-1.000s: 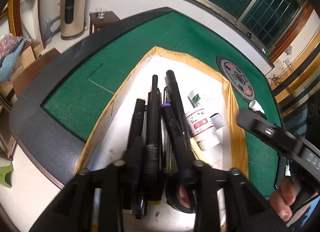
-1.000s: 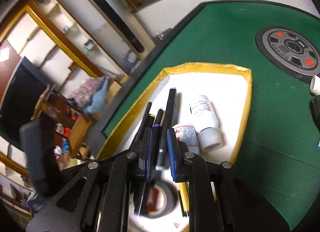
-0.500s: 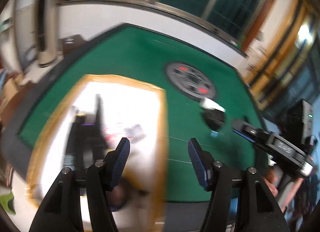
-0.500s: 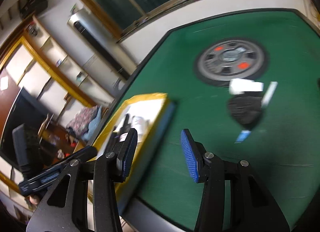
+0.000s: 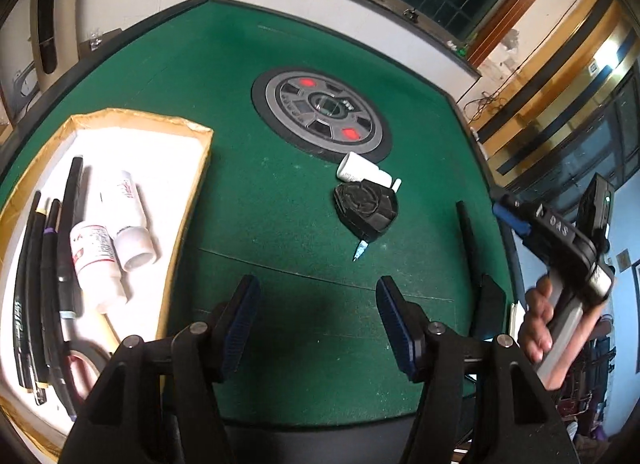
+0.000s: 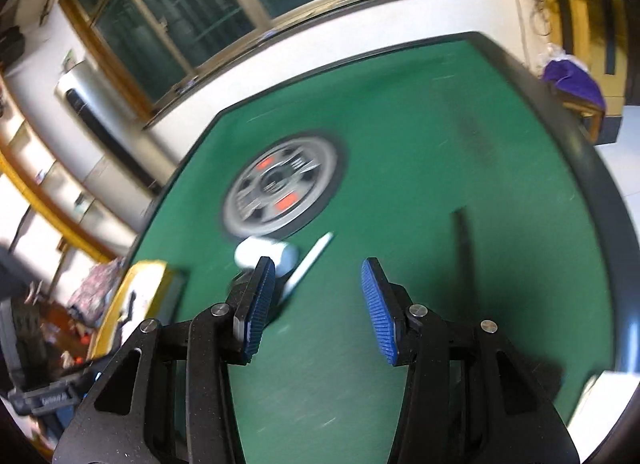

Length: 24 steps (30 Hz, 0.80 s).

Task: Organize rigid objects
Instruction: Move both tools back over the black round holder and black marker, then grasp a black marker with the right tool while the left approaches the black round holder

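Blue-padded fingers of left gripper (image 5: 318,320) and right gripper (image 6: 316,304) spread wide, holding nothing.

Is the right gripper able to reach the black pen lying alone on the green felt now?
Probably yes. The right gripper is open and empty, and the black pen lies alone just ahead to its right, with bare felt between.

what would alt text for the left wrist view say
The open left gripper hovers empty over a green felt table. At left a shallow tray holds pens and two white bottles; ahead lie a white bottle and black tape dispenser.
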Each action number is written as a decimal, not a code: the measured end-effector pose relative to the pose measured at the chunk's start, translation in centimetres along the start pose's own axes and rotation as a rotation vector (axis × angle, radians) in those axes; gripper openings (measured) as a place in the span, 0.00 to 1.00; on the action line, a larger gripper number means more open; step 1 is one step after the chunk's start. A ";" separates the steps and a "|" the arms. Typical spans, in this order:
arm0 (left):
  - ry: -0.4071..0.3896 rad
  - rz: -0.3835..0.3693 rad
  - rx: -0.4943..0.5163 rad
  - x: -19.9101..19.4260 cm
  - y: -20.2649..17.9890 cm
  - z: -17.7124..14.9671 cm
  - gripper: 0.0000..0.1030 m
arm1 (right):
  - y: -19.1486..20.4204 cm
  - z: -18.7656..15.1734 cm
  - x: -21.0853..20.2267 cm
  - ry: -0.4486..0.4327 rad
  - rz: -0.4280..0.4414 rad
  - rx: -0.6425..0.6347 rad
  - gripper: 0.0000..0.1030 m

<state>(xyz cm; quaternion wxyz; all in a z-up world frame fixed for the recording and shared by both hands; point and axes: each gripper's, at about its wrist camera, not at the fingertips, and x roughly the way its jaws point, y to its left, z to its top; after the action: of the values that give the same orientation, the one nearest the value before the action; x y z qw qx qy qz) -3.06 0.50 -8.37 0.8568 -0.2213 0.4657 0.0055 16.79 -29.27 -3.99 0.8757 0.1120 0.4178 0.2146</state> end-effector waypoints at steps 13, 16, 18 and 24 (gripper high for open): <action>0.083 -0.030 -0.037 4.9 -2.5 2.6 0.59 | -5.3 0.5 2.5 0.040 -0.145 0.126 0.44; 0.082 -0.023 -0.042 6.4 -3.1 3.4 0.59 | -6.4 0.0 3.3 0.074 -0.216 0.160 0.44; 0.095 -0.016 -0.054 7.5 -3.4 4.1 0.59 | -6.6 -0.1 3.4 0.081 -0.233 0.162 0.44; 0.150 -0.022 -0.140 9.7 -3.0 5.0 0.59 | -5.8 -0.6 5.0 0.142 -0.280 0.102 0.29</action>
<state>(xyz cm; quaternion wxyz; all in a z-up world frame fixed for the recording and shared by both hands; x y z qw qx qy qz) 7.09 -2.21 -12.67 0.8019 -0.2857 0.5246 0.0121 20.73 -31.99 -9.96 0.8585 0.0813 0.5005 0.0763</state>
